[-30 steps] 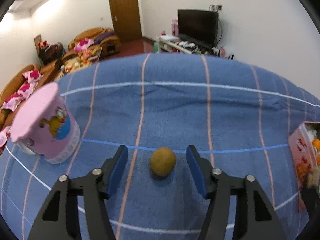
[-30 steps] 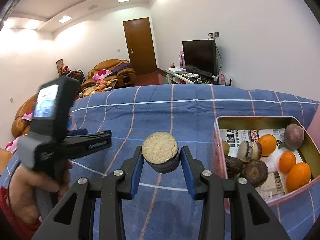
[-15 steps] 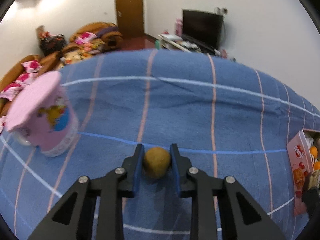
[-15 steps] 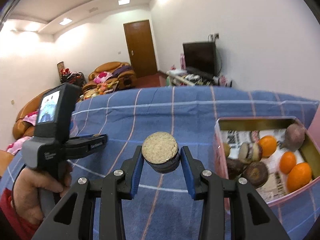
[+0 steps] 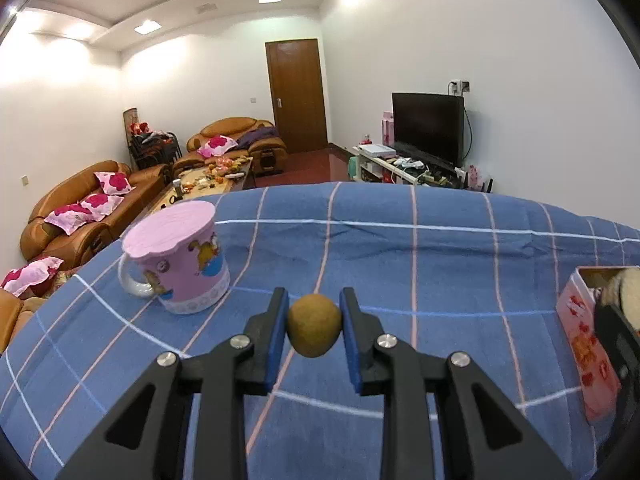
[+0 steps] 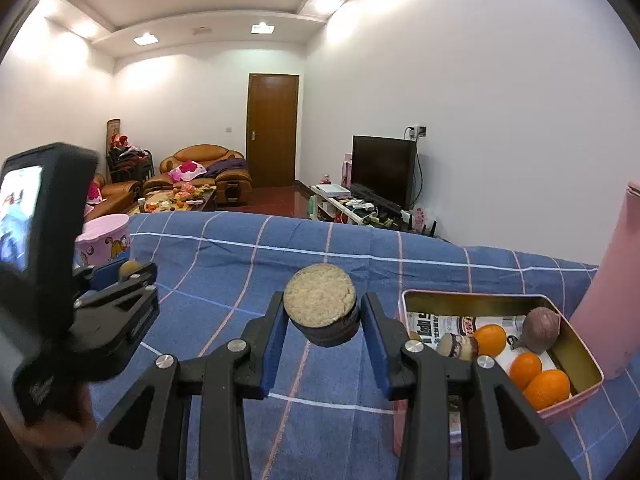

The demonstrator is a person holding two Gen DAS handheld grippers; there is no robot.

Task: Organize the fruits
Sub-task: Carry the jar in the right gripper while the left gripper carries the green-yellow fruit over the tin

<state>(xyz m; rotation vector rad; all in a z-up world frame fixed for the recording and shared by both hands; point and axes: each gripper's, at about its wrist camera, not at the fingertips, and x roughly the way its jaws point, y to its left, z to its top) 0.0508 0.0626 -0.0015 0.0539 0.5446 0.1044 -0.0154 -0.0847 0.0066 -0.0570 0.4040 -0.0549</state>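
1. Brown fruit (image 5: pixel 314 330) clamped between left gripper (image 5: pixel 314 332) pads, off the blue cloth (image 5: pixel 440 264), near pink mug (image 5: pixel 176 264).
2. Right gripper (image 6: pixel 321 320) clamped on halved fruit (image 6: pixel 320 304), just left of pink tin (image 6: pixel 576 336) holding oranges (image 6: pixel 547 388).

Open blue checked cloth (image 5: pixel 440 264) from 11 to 1 o'clock, free for passage. At 10 o'clock, pink mug (image 5: pixel 178 258) blocking. At 3 o'clock, pink tin (image 6: pixel 500 352) of fruit, tall pink bottle (image 6: pixel 612 300) just beyond.
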